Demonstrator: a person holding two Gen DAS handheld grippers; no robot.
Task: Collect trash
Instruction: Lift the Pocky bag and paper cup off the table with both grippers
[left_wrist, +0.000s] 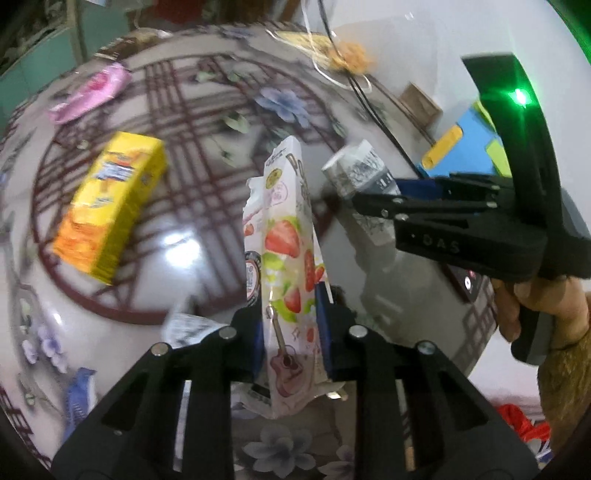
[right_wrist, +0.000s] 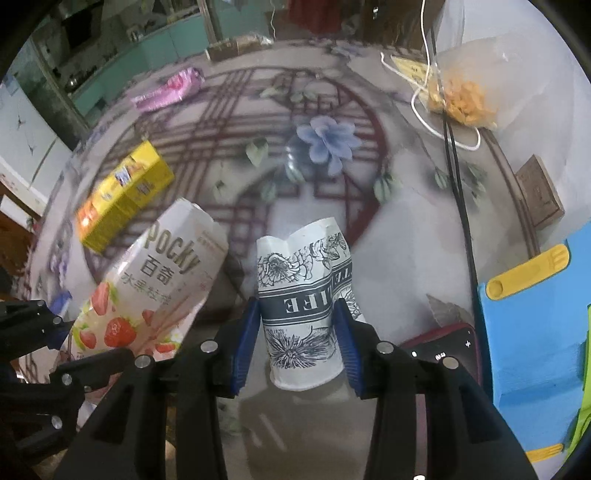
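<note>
My left gripper (left_wrist: 291, 328) is shut on a white Pocky box with strawberries (left_wrist: 286, 258) and holds it upright above the table; the box also shows in the right wrist view (right_wrist: 155, 291). My right gripper (right_wrist: 297, 332) is shut on a crushed white paper cup with black flower print (right_wrist: 303, 295), held above the table. The cup (left_wrist: 354, 173) and the right gripper (left_wrist: 351, 199) show in the left wrist view, just right of the Pocky box. A yellow carton (left_wrist: 110, 206) and a pink wrapper (left_wrist: 92, 92) lie on the round table.
The round patterned table (right_wrist: 325, 144) carries a bag of orange snacks (right_wrist: 461, 96), black and white cables (right_wrist: 458, 192), a small brown box (right_wrist: 539, 192), a phone (right_wrist: 443, 343) and a blue wrapper (left_wrist: 79, 391). A blue and yellow object (right_wrist: 535, 314) sits at the right edge.
</note>
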